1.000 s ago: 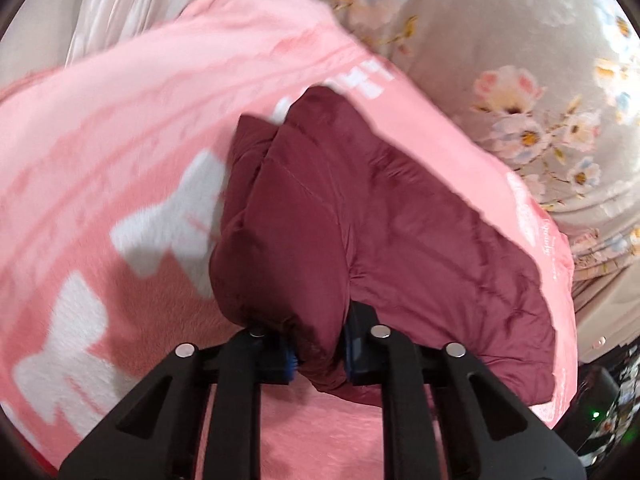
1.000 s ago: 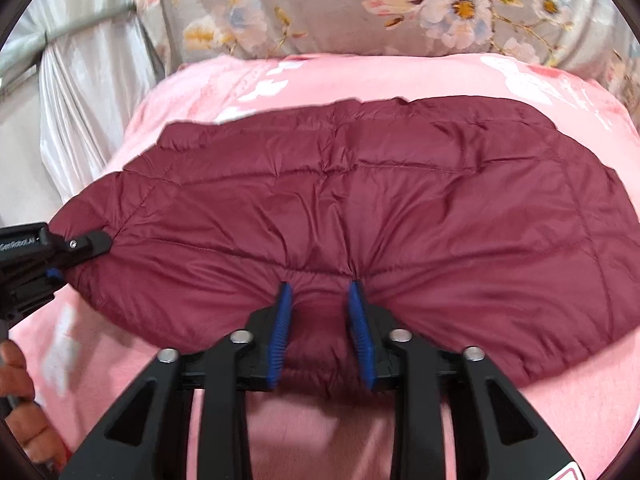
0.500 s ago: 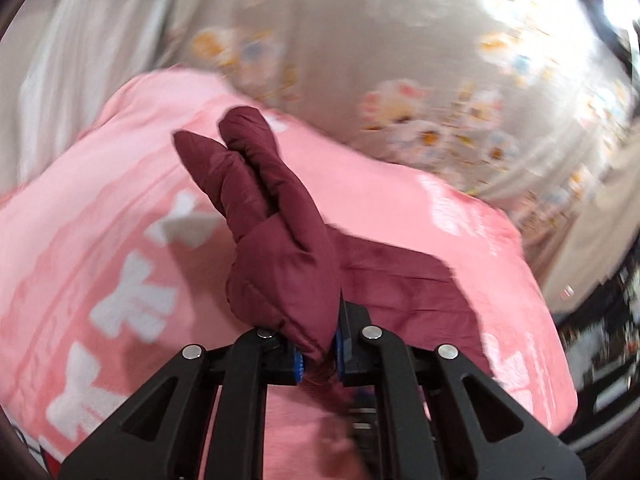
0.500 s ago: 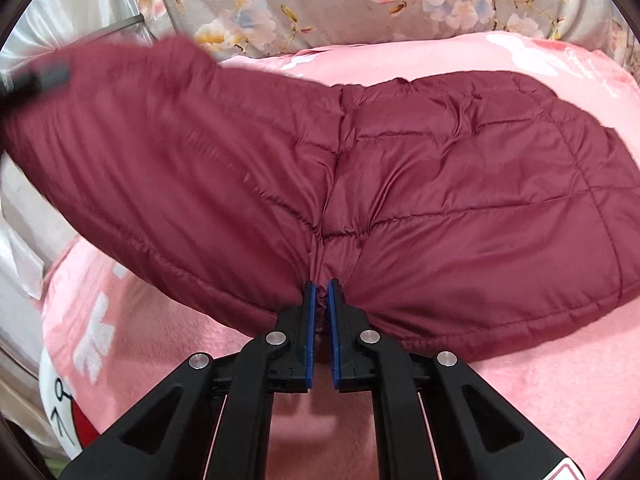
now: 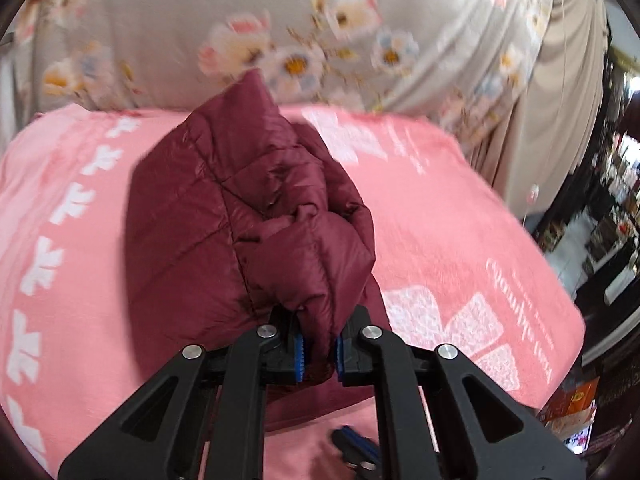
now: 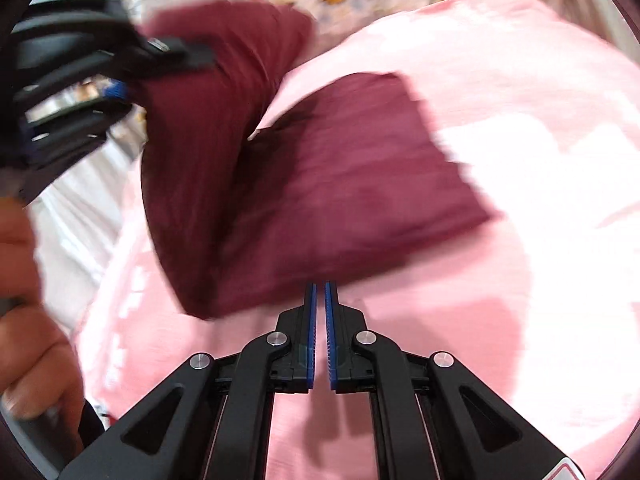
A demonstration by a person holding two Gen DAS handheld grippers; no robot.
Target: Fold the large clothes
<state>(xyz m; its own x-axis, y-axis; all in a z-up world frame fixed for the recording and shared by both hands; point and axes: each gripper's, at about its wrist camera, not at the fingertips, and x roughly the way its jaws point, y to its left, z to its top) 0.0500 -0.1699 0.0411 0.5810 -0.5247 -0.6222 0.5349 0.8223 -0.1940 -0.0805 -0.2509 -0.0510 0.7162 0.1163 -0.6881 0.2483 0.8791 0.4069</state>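
Left wrist view: left gripper [image 5: 319,350] clamped on a bunched fold of the maroon puffer jacket [image 5: 240,216], blue pads pinching thick fabric. The jacket hangs lifted over the pink blanket [image 5: 460,216], its upper edge raised toward the floral cover [image 5: 280,40] behind. The other gripper's blue tip shows blurred at the bottom edge. To do this fold well, carry the held edge across level and lay it squarely on the half lying flat — the padding is slippery, so the clamp wants a deep bite.

Right wrist view: right gripper [image 6: 320,300] has its jaws together, nearly touching, and they have just been closing. Its tips sit at the jacket's near hem, but blur hides whether any fabric is caught — cannot tell. Part of the jacket lies flat on the blanket; the rest rises up left to the left gripper, a hand [image 6: 32,312] below it. Anchor the hem so the flat half doesn't drag.
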